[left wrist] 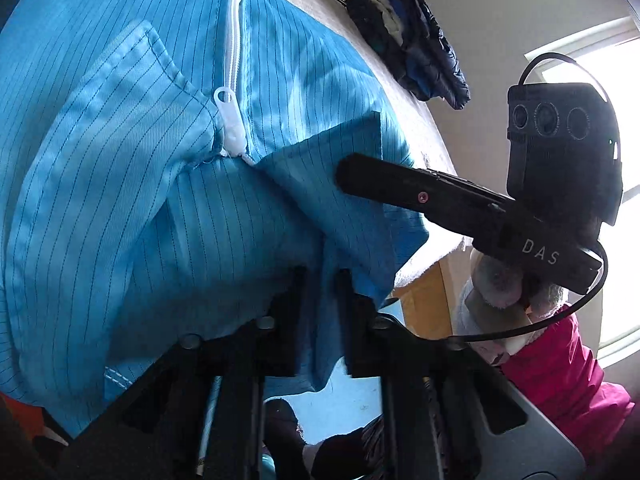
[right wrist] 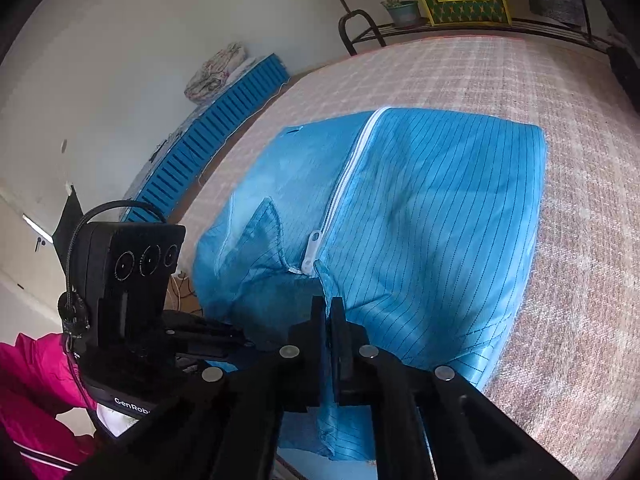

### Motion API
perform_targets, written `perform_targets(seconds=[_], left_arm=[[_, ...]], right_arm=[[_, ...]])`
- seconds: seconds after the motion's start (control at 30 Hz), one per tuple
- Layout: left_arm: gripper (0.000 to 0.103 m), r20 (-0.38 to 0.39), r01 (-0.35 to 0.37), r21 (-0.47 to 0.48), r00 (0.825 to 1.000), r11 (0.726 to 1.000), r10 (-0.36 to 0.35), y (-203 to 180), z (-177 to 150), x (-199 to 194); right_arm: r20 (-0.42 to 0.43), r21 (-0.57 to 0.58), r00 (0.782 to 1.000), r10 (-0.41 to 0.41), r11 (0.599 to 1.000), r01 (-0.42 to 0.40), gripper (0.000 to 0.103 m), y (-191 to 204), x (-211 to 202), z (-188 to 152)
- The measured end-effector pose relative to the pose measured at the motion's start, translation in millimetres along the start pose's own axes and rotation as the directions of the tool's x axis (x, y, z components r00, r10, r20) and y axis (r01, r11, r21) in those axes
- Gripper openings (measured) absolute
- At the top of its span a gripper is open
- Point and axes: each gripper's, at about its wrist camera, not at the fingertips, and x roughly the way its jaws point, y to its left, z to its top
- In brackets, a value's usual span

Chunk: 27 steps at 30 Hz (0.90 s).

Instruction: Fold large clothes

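- Blue garment (right wrist: 420, 220) lies on the bed (right wrist: 540, 100), collar end near.
- I have both the left tool (left wrist: 320, 276) and the right tool (right wrist: 329, 312) clamped on its near edge.
- Next, I judge: carry that edge far, evenly.

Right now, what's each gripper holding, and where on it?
Both are shut on the blue pinstriped zip-front garment: left gripper and right gripper each pinch its near edge, below the collar.
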Motion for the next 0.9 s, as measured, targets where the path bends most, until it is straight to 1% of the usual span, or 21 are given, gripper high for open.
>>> perform_targets(seconds=[0.1, 0.23, 0.33, 0.43, 0.5, 0.57, 0.63, 0.7, 0.77, 0.8, 0.83, 0.87, 0.9], left_arm=[[0.0, 0.022, -0.02, 0.041, 1.0, 0.999, 0.019, -4.5, -5.6, -4.7], [0.0, 0.043, -0.012, 0.077, 0.999, 0.997, 0.009, -14.1, -11.1, -12.5], [0.0, 0.04, -0.013, 0.084, 0.999, 0.996, 0.009, -15.3, -12.4, -11.5], [0.0, 0.039, -0.029, 0.098, 0.999, 0.995, 0.025, -16.6, -14.3, -8.8], [0.0, 0.047, -0.044, 0.118, 0.998, 0.992, 0.039, -16.9, -18.4, -11.1], [0.0, 0.051, -0.053, 0.136, 0.998, 0.989, 0.046, -19.0, -19.7, -12.1], [0.0, 0.057, -0.058, 0.139, 0.997, 0.989, 0.05, -20.2, -20.0, -12.7], [0.0, 0.05, -0.059, 0.127, 0.997, 0.99, 0.053, -26.5, -10.7, -4.1], [0.0, 0.022, -0.036, 0.126, 0.999, 0.991, 0.033, -28.1, -11.3, -7.9], [0.0, 0.011, -0.02, 0.134, 1.0, 0.991, 0.019, -30.3, -11.7, -12.6], [0.001, 0.006, -0.011, 0.147, 1.0, 0.989, 0.01, -33.8, -11.4, -18.5], [0.008, 0.016, -0.004, 0.169, 1.0, 0.986, 0.001, -37.8, -11.0, -26.9], [0.014, 0.043, -0.013, 0.198, 0.999, 0.98, 0.004, -41.3, -9.7, -37.8]], right_arm=[[0.027, 0.019, 1.0, -0.001, 1.0, 0.001, 0.0, -3.9, -6.4, 4.3], [0.062, 0.024, 0.997, -0.054, 0.998, 0.053, 0.0, -6.0, -12.8, 11.3], [0.032, 0.051, 0.997, -0.076, 0.996, 0.074, 0.0, -13.8, -4.7, 12.5], [0.003, 0.018, 0.988, -0.156, 0.988, 0.156, 0.0, -11.1, 0.6, 10.7], [0.002, 0.004, 0.983, -0.186, 0.983, 0.186, 0.0, -8.5, 1.1, 10.4], [0.017, 0.005, 0.982, -0.19, 0.982, 0.19, 0.0, -5.3, -4.2, 11.5], [0.049, -0.009, 0.974, -0.22, 0.975, 0.22, 0.01, 0.5, -13.2, 12.8], [0.102, -0.012, 0.971, -0.217, 0.976, 0.22, 0.019, 6.2, -25.3, 13.2], [0.142, -0.022, 0.974, -0.179, 0.983, 0.184, 0.019, 11.3, -36.1, 12.9], [0.153, -0.034, 0.973, -0.173, 0.983, 0.18, 0.019, 13.5, -38.8, 12.5], [0.154, -0.045, 0.975, -0.162, 0.984, 0.171, 0.019, 15.5, -38.8, 12.5], [0.146, -0.053, 0.975, -0.165, 0.983, 0.174, 0.019, 16.0, -37.4, 12.2], [0.14, -0.057, 0.973, -0.185, 0.979, 0.194, 0.019, 16.4, -34.8, 12.2]])
